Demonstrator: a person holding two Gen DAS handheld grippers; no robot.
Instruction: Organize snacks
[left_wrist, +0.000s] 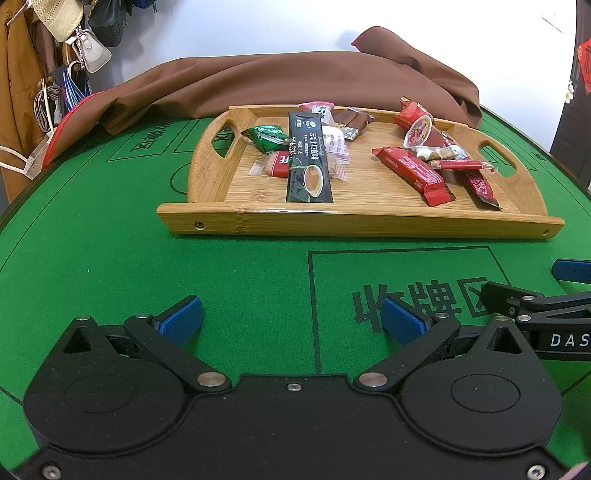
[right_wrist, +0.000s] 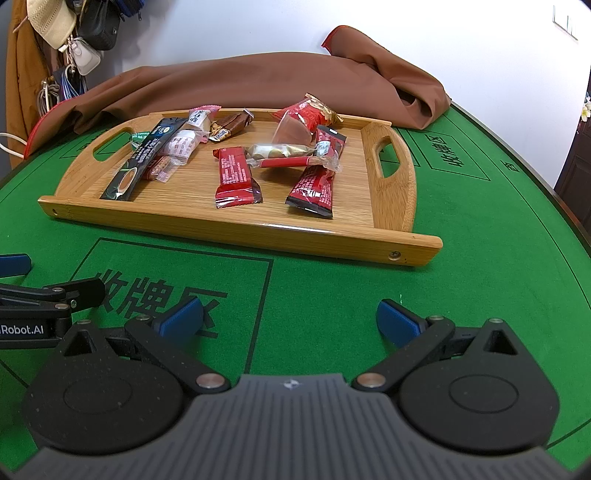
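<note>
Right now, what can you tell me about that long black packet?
The black packet is a slim, glossy stick sachet with pale lettering and a picture of a cup of coffee near one end. It lies flat in the wooden tray, towards its left side, overlapping several small wrapped sweets. Neither gripper touches it.

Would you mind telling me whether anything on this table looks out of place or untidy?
The snacks on the bamboo tray lie jumbled and overlapping; the black coffee stick rests across other packets. Behind the tray, a brown cloth sits crumpled on the green table.
</note>
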